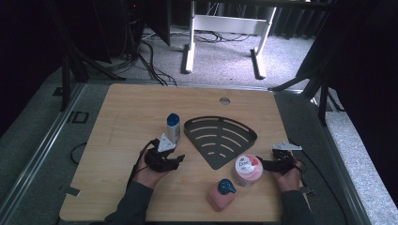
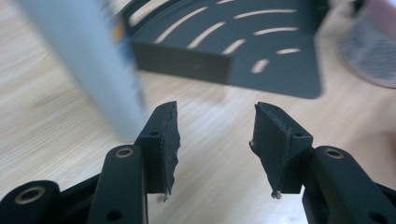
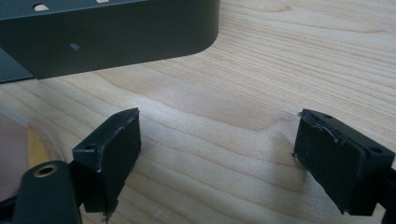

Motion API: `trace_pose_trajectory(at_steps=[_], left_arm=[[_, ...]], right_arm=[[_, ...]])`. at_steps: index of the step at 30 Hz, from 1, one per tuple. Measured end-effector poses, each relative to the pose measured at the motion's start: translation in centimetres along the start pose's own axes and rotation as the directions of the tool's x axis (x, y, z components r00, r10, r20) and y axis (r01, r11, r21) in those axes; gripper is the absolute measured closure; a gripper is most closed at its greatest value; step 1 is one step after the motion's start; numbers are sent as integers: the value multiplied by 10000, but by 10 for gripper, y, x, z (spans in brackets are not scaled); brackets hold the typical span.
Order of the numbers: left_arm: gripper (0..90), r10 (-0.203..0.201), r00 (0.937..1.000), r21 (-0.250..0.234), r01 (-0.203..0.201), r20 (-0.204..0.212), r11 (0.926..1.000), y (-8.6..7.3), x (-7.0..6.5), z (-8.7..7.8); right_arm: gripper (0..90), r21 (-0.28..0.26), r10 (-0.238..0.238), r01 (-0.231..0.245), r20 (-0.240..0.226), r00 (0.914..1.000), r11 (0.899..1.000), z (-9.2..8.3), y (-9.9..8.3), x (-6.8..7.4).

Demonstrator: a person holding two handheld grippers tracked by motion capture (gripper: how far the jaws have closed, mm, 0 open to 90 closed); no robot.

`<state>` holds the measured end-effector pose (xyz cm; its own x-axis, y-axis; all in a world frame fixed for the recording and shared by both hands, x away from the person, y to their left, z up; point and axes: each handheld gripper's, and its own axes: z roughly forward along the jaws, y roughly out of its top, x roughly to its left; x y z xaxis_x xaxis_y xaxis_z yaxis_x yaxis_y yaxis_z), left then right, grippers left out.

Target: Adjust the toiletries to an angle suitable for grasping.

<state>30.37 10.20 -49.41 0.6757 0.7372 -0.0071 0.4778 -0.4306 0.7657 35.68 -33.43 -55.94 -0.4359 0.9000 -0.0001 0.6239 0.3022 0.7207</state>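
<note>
Nearest the camera in the high view we see two sleeved forearms coming in at the bottom edge, each hand holding a gripper over the wooden table (image 1: 122, 117). Just ahead of them a pink bottle with a teal cap (image 1: 221, 194) lies on its side near the front edge.

Left gripper (image 1: 180, 158): its fingers (image 2: 164, 140) stand apart with bare table between them, gripping nothing. Just beside it stands a white bottle with a blue cap (image 1: 173, 127), upright, at the left edge of the black slotted corner shelf (image 1: 220, 139). In the left gripper view that bottle is a blurred pale column at upper left, reaching down just behind the left finger; whether it touches, we cannot tell. The shelf lies flat beyond the fingers.

Right gripper (image 1: 259, 163): we see its fingers (image 3: 112, 154) spread wide, with bare wood grain between them. In the high view its tips sit right at the Dove jar (image 1: 247, 170), which stands upright near the shelf's pointed front corner; contact is unclear. In the right gripper view a pale pink curved edge at far left is likely that jar, outside the left finger. The shelf's dark side wall runs across the top.

A round hole (image 1: 225, 100) sits near the table's far edge.
</note>
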Motion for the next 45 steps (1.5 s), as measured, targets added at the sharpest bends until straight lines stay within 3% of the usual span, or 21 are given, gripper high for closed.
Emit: trace_pose_trajectory(at_steps=[4,11,16,20,23,25,27,29,32,33,34,37,38,39,40,41,44,45], left_arm=[[535,400,9973,-220,-387,613,9990,7,-16,-10],[600,1264,9791,-581,-1186,1591,9912,19,-41,-22],[650,1314,9670,-687,-1191,2182,9905,22,-49,-24],[689,1505,9583,-688,-1377,2429,9881,24,-55,-26],[726,1734,9484,-797,-1577,2654,9843,27,-62,-29],[750,1911,9395,-890,-1726,2842,9810,29,-68,-31],[768,2108,9248,-1006,-1883,3166,9769,31,-76,-32],[784,2385,9139,-1081,-2144,3284,9707,32,-83,-34],[791,2630,9001,-1160,-2371,3473,9645,34,-90,-36],[795,2630,9001,-1160,-2371,3473,9645,34,-90,-36],[795,2722,8904,-1231,-2437,3647,9620,35,-94,-38],[820,2901,8716,-1321,-2586,3953,9569,37,-101,-39],[826,2963,8660,-1363,-2634,4027,9550,37,-103,-40],[827,2963,8660,-1363,-2634,4027,9550,37,-103,-40],[827,3125,8536,-1387,-2800,4169,9499,37,-109,-39],[827,3180,8484,-1374,-2868,4232,9481,37,-111,-39],[828,3268,8361,-1336,-2990,4406,9449,37,-116,-38],[829,3268,8361,-1336,-2990,4406,9449,37,-116,-38]], right_arm=[[145,1,0,0,-1,10000,10000,0,0,0],[145,-1,3,-3,-2,10000,10000,0,0,0],[145,-2,5,-5,-3,10000,10000,0,0,0],[144,2,-4,4,-1,10000,10000,0,0,0],[145,1,-3,3,-1,10000,10000,0,0,0],[145,2,-3,3,-1,10000,10000,0,0,0],[144,2,-1,1,-3,10000,10000,0,0,0],[144,1,-3,3,-2,10000,10000,0,0,0],[144,1,-4,4,-1,10000,10000,0,0,0],[144,1,-4,4,-1,10000,10000,0,0,0],[145,2,-5,5,-1,10000,10000,0,0,0],[144,0,-2,2,-2,10000,10000,0,0,0],[145,1,-2,2,-1,10000,10000,0,0,0],[145,1,-2,2,-1,10000,10000,0,0,0],[145,1,-4,4,-2,10000,10000,0,0,0],[145,2,-1,1,-2,10000,10000,0,0,0],[145,1,-1,1,-2,10000,10000,0,0,0],[145,1,-1,1,-2,10000,10000,0,0,0]])
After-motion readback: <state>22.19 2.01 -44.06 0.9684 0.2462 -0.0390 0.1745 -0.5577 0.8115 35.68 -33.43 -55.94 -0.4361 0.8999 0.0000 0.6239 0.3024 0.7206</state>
